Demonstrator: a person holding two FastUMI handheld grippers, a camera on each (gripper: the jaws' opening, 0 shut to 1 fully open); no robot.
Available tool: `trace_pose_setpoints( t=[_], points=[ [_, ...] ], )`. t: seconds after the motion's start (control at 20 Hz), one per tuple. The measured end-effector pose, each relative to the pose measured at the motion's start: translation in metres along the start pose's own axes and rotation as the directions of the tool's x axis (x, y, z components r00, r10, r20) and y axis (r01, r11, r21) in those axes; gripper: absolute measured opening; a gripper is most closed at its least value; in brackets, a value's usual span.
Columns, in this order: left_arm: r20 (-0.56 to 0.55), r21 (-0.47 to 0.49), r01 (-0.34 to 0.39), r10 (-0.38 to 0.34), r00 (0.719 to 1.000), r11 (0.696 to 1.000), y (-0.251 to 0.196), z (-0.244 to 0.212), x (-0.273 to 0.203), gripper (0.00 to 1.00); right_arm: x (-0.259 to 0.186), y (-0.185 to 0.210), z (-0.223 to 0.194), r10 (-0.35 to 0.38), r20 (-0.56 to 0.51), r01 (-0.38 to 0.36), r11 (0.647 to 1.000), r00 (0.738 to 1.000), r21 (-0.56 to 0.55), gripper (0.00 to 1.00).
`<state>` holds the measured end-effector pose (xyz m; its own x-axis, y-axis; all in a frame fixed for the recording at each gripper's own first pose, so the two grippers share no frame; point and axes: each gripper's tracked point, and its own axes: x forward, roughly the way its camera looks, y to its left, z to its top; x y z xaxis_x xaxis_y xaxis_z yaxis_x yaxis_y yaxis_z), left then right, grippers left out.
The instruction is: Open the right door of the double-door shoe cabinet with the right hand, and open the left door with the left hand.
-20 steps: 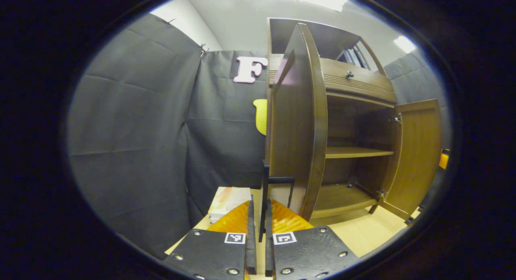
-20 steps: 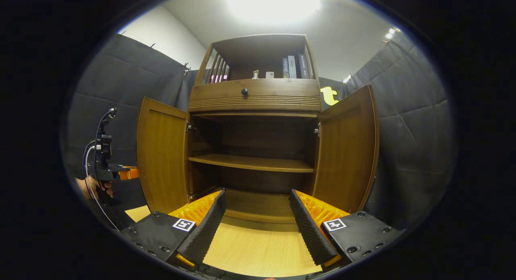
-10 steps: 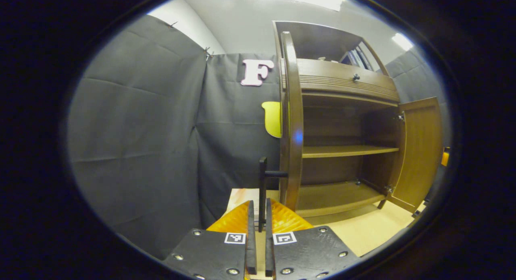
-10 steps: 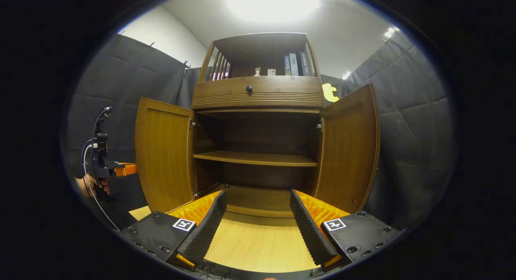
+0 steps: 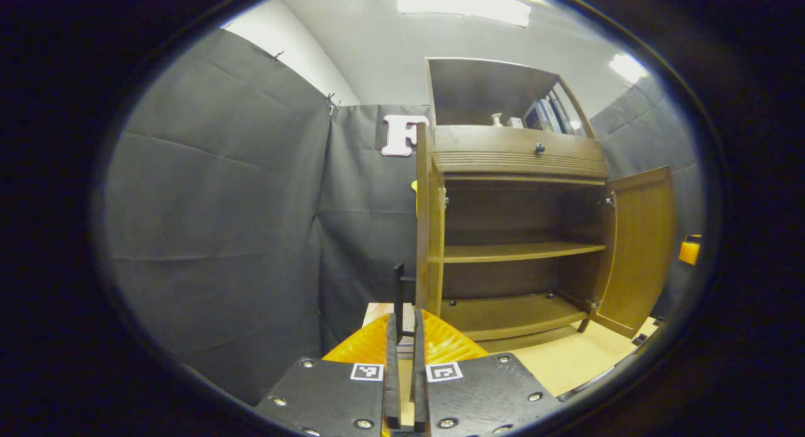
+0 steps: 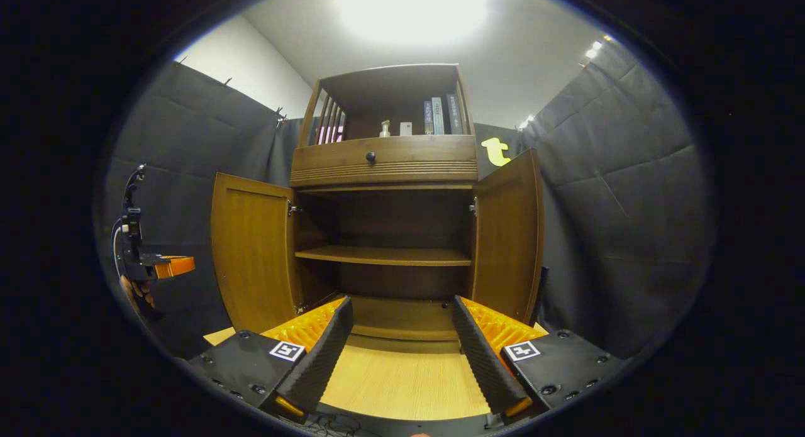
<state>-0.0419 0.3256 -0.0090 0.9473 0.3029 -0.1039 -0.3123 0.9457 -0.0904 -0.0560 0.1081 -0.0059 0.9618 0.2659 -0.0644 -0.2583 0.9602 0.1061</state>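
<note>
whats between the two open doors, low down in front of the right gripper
In the right gripper view, the left door and right door flank an empty shelf; bare floor lies before it.

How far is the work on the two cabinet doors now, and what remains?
Both doors look done: the right door and the left door stand swung wide, baring the shelf. The right gripper is open, holding nothing. The left gripper is nearly closed near the black handle; contact is unclear. Left: only pulling away, probably.
</note>
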Motion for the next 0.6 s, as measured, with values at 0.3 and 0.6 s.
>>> trace_pose_setpoints(
  t=[0.3, 0.6],
  points=[
    [0.016, 0.005, 0.010, -0.010, 1.000, 1.000, -0.016, 0.019, -0.045, 0.10, -0.032, -0.011, 0.001, -0.028, 0.018, 0.028, 0.999, 0.999, 0.023, 0.96],
    [0.002, 0.004, 0.017, -0.017, 1.000, 1.000, -0.026, 0.015, -0.071, 0.12, -0.053, -0.018, 0.001, -0.043, 0.033, 0.043, 0.999, 0.999, 0.022, 0.99]
  ],
)
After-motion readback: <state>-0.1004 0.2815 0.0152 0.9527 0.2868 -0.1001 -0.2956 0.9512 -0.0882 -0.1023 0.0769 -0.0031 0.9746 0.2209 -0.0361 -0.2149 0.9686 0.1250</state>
